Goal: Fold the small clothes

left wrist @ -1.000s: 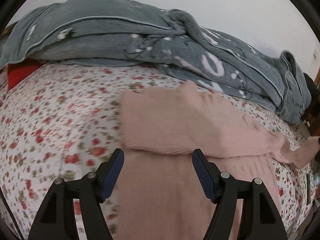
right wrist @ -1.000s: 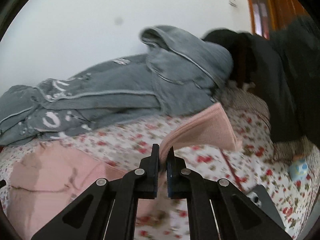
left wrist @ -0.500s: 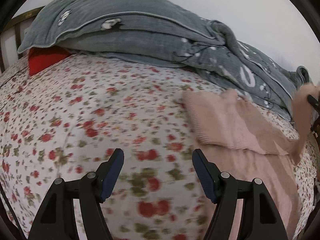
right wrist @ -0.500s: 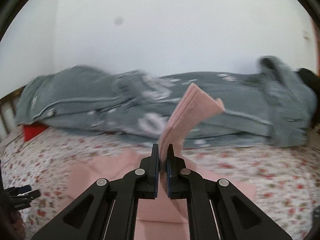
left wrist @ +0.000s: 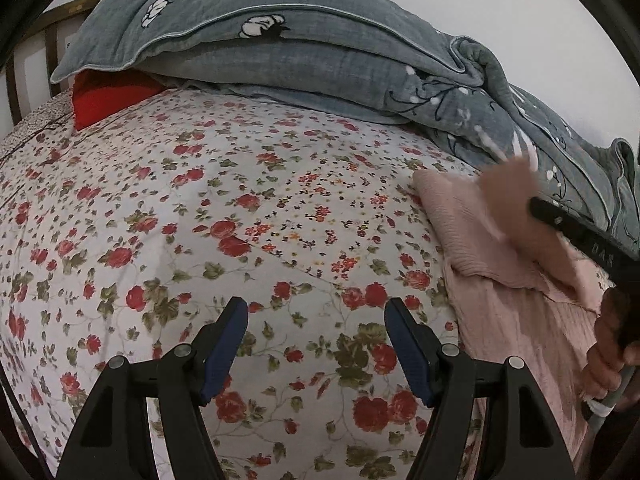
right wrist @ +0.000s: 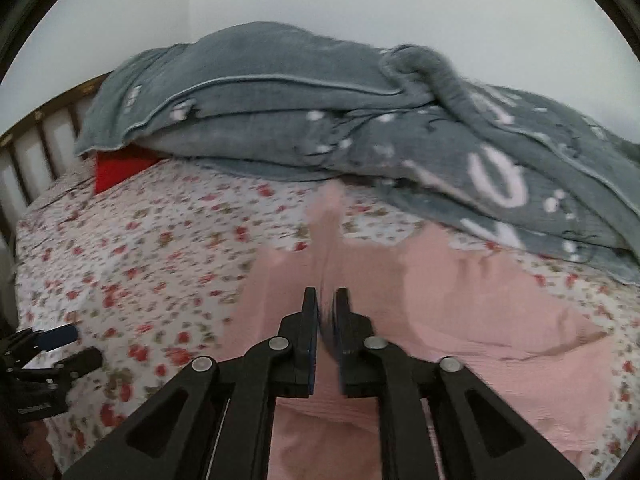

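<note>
A pink knitted garment (right wrist: 460, 300) lies flat on the flowered bedsheet (left wrist: 240, 208); in the left wrist view it is at the right edge (left wrist: 500, 304). My right gripper (right wrist: 327, 292) hovers over the garment's left part. Its jaws are opening, with the pink sleeve (right wrist: 328, 220) still between the pads and sticking up ahead of them, blurred. In the left wrist view that sleeve (left wrist: 506, 188) flaps at the tip of the right gripper's finger (left wrist: 560, 220). My left gripper (left wrist: 314, 308) stands open over bare sheet, left of the garment, with nothing in it.
A grey quilt (left wrist: 280, 60) is heaped along the far side of the bed against the white wall. A red pillow (left wrist: 108, 96) peeks out under its left end. A slatted headboard (right wrist: 36, 136) bounds the left. A hand (left wrist: 612, 344) shows at the right edge.
The right gripper swung left with the sleeve, carrying it over the garment's body, and its jaws have parted slightly. The left gripper slid left off the garment onto bare sheet.
</note>
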Tool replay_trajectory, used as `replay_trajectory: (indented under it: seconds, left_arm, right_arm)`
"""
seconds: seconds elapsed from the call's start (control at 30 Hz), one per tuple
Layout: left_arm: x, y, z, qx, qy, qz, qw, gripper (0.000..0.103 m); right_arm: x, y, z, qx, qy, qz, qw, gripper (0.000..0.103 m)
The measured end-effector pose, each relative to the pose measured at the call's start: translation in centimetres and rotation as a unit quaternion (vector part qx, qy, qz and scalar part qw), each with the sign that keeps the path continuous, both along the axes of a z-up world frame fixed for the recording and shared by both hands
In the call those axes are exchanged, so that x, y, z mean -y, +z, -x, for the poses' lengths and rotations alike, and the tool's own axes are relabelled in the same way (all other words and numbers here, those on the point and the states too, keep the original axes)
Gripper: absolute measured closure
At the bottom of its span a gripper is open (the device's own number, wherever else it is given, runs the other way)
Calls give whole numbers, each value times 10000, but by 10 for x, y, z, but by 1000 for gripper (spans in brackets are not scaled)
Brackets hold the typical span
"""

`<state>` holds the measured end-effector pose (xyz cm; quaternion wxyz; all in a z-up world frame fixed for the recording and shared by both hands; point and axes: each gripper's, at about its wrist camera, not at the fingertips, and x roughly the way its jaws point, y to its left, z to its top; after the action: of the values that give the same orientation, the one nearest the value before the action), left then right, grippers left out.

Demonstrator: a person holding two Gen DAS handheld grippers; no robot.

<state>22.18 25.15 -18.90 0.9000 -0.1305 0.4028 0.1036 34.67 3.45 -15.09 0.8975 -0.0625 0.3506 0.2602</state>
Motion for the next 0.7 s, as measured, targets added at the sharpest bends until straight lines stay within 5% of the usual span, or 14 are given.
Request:
replay_trajectory:
  seconds: [0.07, 0.1, 0.3, 0.5, 0.7]
  left_arm:
    - [4, 2, -2, -6, -21, -27, 10000, 34]
    - [6, 3, -3, 0, -34, -28, 10000, 34]
    - [36, 13, -23, 76, -476, 36, 9988, 34]
    - [86, 6, -61, 135, -1169, 210, 9928, 34]
    - [97, -9, -101, 25, -1285, 495, 9905, 56]
  right_arm:
    - [-3, -2, 5, -127, 278, -17, 9995, 65]
    - [0, 1, 11, -65, 319, -21, 9995, 63]
    - [48, 27, 31, 215, 120, -24, 9997, 61]
    - [146, 29, 41, 553, -821, 607, 9932, 54]
    - [243, 8, 46, 348, -1652, 581, 9839, 54]
